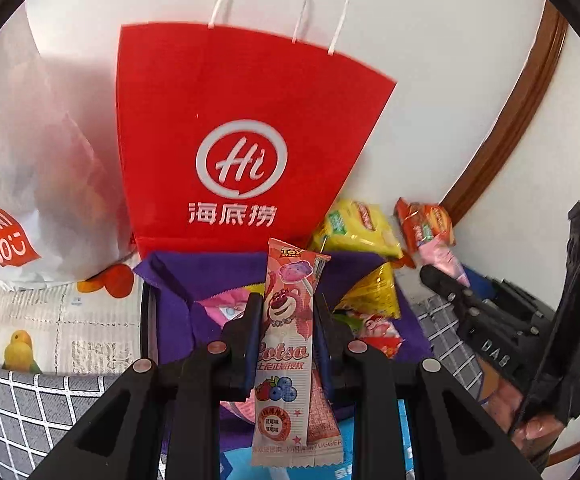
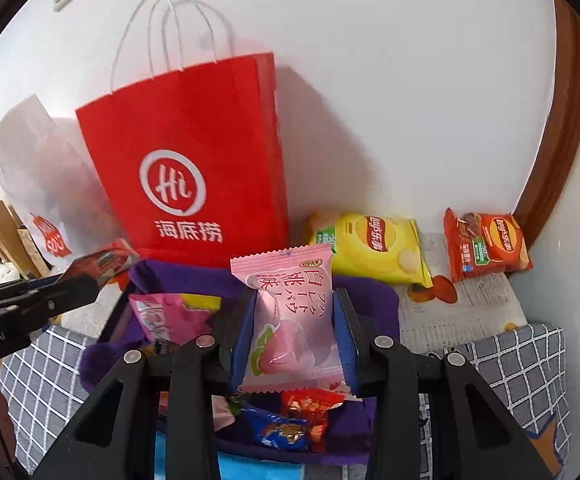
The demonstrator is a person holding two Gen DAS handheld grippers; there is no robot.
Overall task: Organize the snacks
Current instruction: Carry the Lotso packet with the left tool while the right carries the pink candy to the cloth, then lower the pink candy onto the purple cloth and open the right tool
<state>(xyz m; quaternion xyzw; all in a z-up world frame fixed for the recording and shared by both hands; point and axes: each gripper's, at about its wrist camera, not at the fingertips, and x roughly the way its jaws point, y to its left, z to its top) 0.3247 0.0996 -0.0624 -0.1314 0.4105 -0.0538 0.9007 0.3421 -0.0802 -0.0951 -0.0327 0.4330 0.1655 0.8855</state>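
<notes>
Red paper bag (image 1: 245,152) stands straight ahead of both tools, beyond the purple bin (image 1: 193,276). Our left tool (image 1: 285,344) clamps the Lotso lollipop packet (image 1: 285,344) upright, long axis pointing at the bag; our right tool (image 2: 290,336) grips the pink peach packet (image 2: 290,320).

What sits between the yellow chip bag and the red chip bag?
Bare patterned cloth, nothing else. The yellow chip bag and red chip bag lie apart; right wrist view shows it.
</notes>
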